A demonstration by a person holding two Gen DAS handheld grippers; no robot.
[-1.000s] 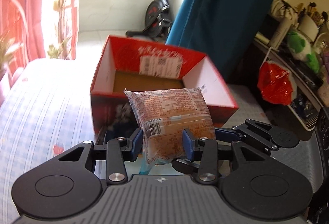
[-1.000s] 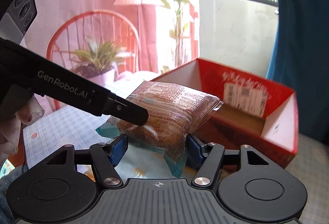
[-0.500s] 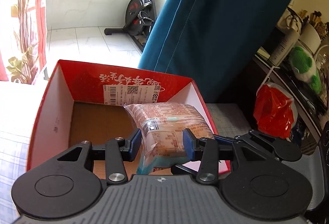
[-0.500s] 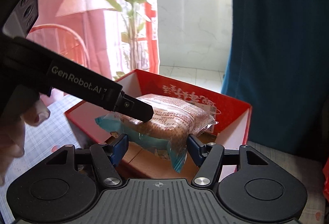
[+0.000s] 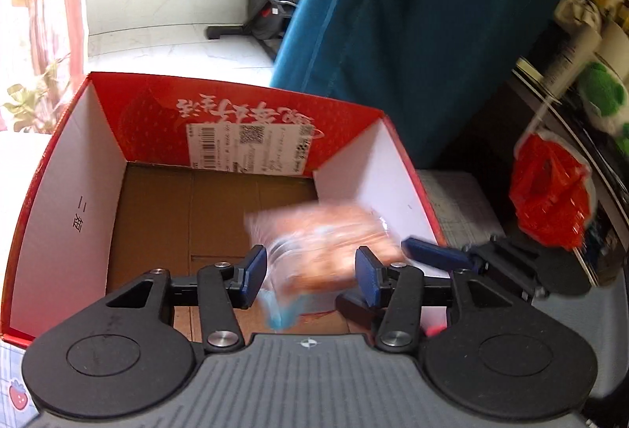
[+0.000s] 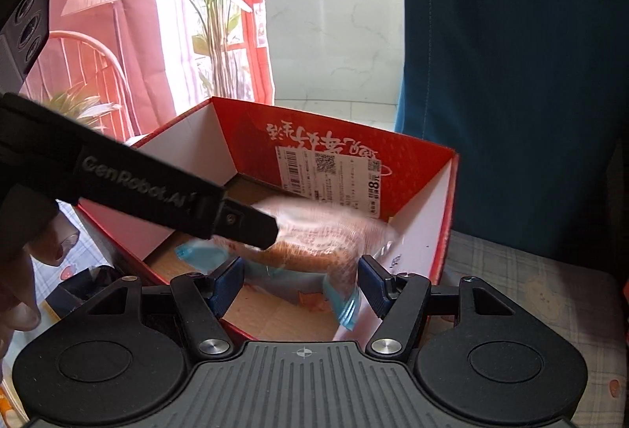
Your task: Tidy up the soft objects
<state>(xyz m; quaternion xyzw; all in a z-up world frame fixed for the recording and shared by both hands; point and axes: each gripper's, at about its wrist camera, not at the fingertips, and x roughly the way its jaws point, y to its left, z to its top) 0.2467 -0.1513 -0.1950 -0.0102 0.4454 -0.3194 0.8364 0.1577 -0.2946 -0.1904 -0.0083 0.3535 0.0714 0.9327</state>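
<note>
A: Big picture first: the open red cardboard box with white inner walls and a brown floor (image 5: 98,168) fills both views, and both claws hang over its near right corner.

B: And the package?

A: The clear plastic-wrapped bread packet with blue sealed ends (image 5: 318,247) is blurred, sitting between the pads of the left gripper (image 5: 310,272). Those blue pads stand apart with a gap either side of the wrapper, so I judge it let go and dropping. The right gripper (image 6: 300,280) is spread wide too, pads flanking the packet (image 6: 314,243) without pressing it.

B: Which way does it lie?

A: Straight ahead of both claws and just below them, its long axis running roughly across the left claw's fingers, one blue end pointing toward the right camera. It's over the box floor beside the right wall; the left claw looks nearer.

B: Any writing?

A: "GenRobot.AI" reads along the left gripper's black arm (image 6: 137,184). The far wall carries white Chinese script and a white shipping label with barcode and QR code (image 5: 251,148), too small to read; two characters mark the left wall.
</note>
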